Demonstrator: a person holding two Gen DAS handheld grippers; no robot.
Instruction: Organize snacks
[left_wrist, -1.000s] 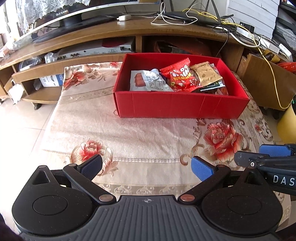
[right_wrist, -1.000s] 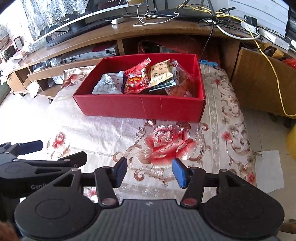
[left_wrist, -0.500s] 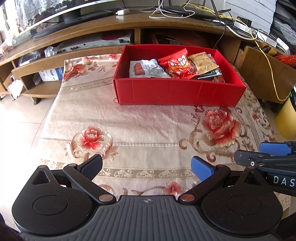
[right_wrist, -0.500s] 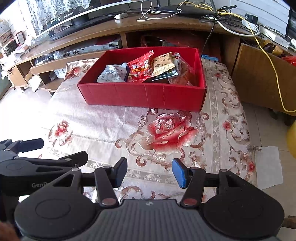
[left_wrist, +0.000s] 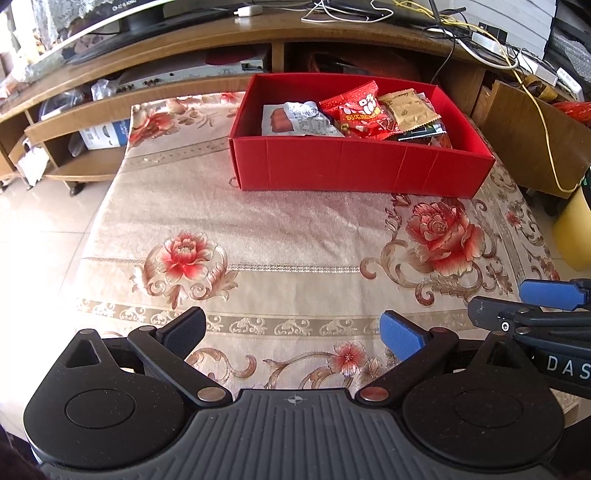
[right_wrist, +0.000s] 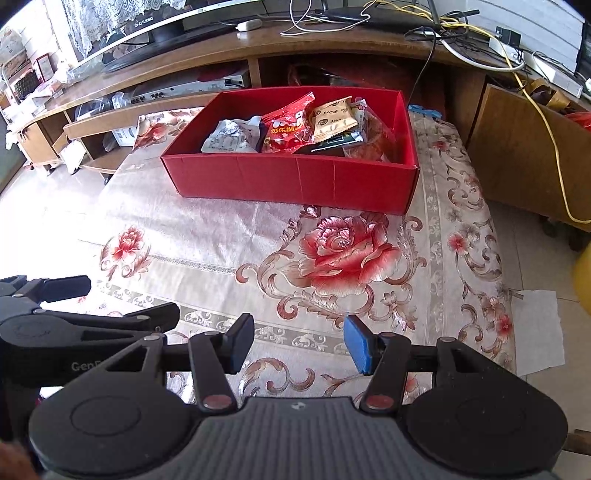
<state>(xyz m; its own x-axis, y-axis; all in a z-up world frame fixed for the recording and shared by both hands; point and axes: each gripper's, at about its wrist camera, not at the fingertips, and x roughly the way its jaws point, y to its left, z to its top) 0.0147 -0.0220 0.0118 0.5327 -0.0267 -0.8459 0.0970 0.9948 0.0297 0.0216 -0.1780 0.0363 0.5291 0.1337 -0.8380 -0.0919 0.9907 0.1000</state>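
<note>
A red cardboard box stands at the far side of the flowered tablecloth. Several snack packets lie inside it: a silver-white packet, a red packet and a tan packet. My left gripper hovers over the near edge of the cloth, open, nothing between its fingers. My right gripper hangs beside it, also over the near edge, jaws apart and empty. Each gripper shows at the side of the other's view.
The tablecloth covers a low table. A wooden TV stand with cables and shelves runs behind the box. A brown cabinet stands to the right. A yellow container sits by the table's right edge. White paper lies on the tiled floor.
Both views have drawn back from the box, which now sits smaller and farther off, with more of the cloth's near edge in sight. Both grippers keep the same opening.
</note>
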